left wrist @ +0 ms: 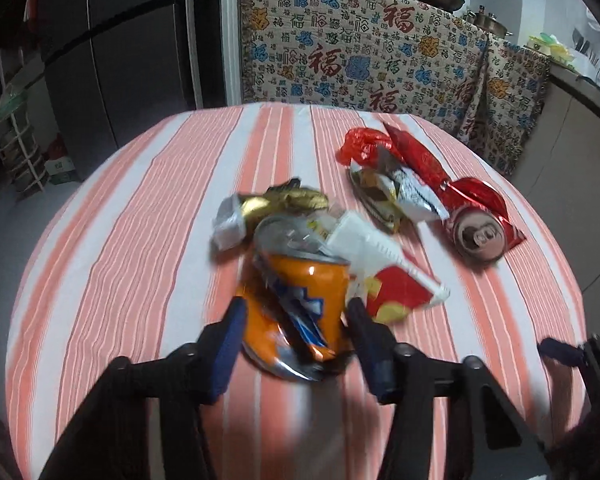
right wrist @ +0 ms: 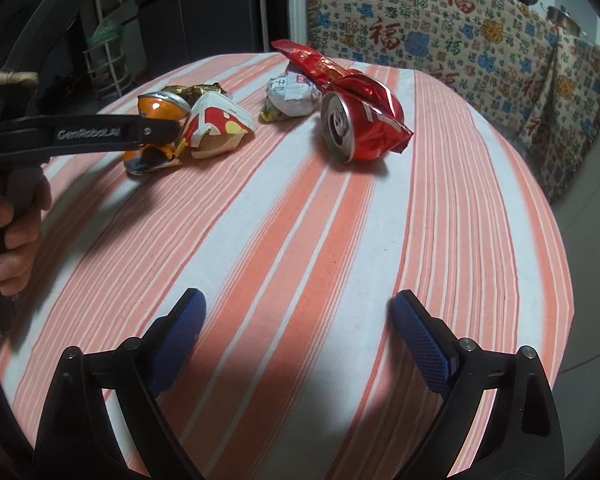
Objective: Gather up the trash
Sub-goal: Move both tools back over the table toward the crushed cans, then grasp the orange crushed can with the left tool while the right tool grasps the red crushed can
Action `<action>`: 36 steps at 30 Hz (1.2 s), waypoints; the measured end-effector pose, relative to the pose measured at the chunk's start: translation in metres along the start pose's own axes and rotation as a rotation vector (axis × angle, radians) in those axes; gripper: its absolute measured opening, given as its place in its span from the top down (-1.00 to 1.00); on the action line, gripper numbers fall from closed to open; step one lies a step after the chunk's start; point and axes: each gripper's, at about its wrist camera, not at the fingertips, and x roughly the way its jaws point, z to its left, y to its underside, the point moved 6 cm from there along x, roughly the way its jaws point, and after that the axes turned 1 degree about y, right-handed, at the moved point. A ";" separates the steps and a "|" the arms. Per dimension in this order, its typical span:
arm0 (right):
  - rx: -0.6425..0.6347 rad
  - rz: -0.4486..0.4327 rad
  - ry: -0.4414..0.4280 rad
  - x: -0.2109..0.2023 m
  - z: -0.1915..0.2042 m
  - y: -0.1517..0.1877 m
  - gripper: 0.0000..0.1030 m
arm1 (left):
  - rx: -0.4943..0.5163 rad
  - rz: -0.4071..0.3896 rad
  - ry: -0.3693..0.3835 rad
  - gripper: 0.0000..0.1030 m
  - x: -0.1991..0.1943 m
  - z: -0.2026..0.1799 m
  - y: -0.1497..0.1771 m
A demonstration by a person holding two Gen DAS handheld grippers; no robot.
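A: What is the trash looking like?

B: An orange can (left wrist: 296,312), crushed and dented, is lying on the striped tablecloth (left wrist: 140,208). A gold wrapper (left wrist: 288,200) is sitting just beyond it, and a red-and-white packet (left wrist: 384,276) is touching its right side. Farther right, a red can (left wrist: 480,236) is lying on its side with its top facing the cameras, half wrapped in a red foil bag (left wrist: 428,164). A white crumpled packet (left wrist: 400,196) is sitting beside that.

A: Left gripper?

B: The left gripper (left wrist: 298,312) is straddling the orange can, one blue pad on each side. The frame is blurring, so real contact is probably there but I can't confirm it. The right wrist view is showing its finger across the can's side.

A: Right gripper?

B: The right gripper (right wrist: 298,308) is sitting spread wide over bare cloth at the near edge, holding nothing. The red can is lying well ahead of it, the orange one far to the left.
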 end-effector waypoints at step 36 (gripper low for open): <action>0.039 0.022 0.009 0.010 -0.040 -0.013 -0.96 | 0.216 0.053 0.086 -0.09 -0.010 0.002 0.046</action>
